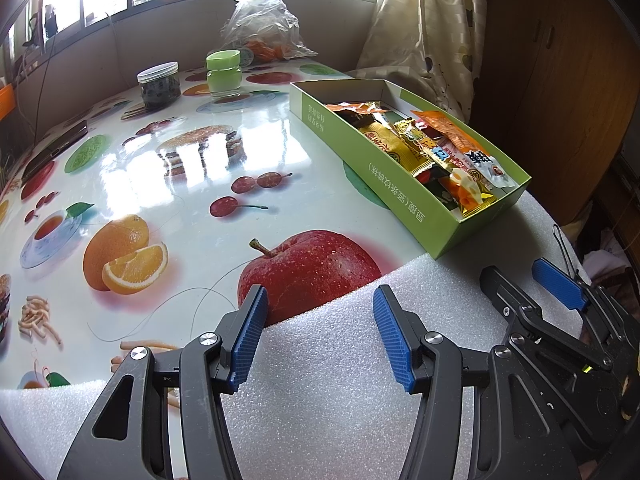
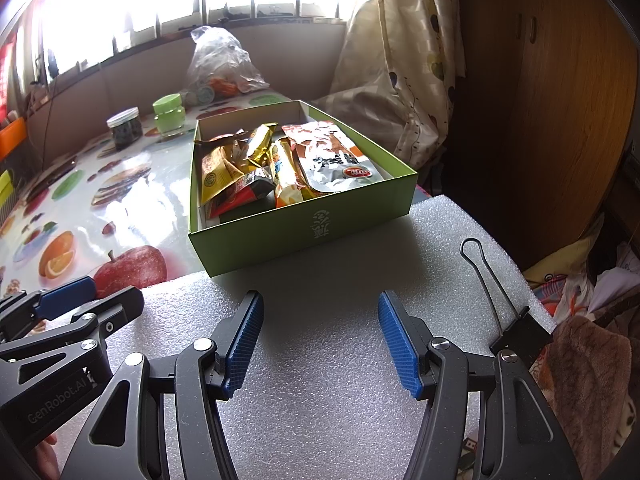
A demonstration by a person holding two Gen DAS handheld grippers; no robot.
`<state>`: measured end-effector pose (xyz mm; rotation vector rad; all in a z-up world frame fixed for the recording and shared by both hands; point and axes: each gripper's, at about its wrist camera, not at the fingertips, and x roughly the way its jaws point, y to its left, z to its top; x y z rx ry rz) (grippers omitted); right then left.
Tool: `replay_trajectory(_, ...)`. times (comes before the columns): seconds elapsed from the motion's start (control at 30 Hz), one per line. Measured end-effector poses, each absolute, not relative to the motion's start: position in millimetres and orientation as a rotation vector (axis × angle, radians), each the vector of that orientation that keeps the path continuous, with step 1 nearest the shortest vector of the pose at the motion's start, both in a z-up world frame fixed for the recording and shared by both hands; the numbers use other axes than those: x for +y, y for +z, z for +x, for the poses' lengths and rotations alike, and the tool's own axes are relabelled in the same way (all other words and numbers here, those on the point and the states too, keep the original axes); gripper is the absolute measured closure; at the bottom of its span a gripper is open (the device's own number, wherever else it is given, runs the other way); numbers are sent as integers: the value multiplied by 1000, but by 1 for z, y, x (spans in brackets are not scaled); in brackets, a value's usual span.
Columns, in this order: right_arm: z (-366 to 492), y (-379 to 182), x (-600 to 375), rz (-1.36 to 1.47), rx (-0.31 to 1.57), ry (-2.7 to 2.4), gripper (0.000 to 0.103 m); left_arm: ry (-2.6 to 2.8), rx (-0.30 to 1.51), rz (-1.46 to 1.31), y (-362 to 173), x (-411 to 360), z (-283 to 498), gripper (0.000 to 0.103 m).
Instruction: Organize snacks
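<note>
A green cardboard box [image 1: 384, 178] [image 2: 304, 228] stands on the fruit-print table, its near end on a white foam sheet [image 2: 320, 360]. Several snack packets [image 1: 436, 148] [image 2: 280, 160] lie inside it: gold, orange, and a white pouch [image 2: 340, 168]. My left gripper [image 1: 320, 312] is open and empty, low over the foam edge and the printed apple, left of the box. My right gripper [image 2: 320, 316] is open and empty over the foam, just in front of the box. Each gripper shows in the other's view: the right one [image 1: 516, 284], the left one [image 2: 92, 296].
A dark-filled jar [image 1: 159, 85] and a green-lidded jar [image 1: 223, 74] stand at the table's back. A clear plastic bag [image 1: 260, 20] sits behind them. A black binder clip [image 2: 516, 332] grips the foam's right edge. A curtain [image 2: 400, 60] and a wooden cabinet [image 2: 540, 100] are to the right.
</note>
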<state>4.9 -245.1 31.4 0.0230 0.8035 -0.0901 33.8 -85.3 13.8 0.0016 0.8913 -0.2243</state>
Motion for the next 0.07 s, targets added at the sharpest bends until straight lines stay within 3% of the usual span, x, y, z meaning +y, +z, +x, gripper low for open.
replay_trajectory(0.07, 5, 31, -245, 23, 803, -90, 43, -224, 891, 2, 14, -85, 34, 47)
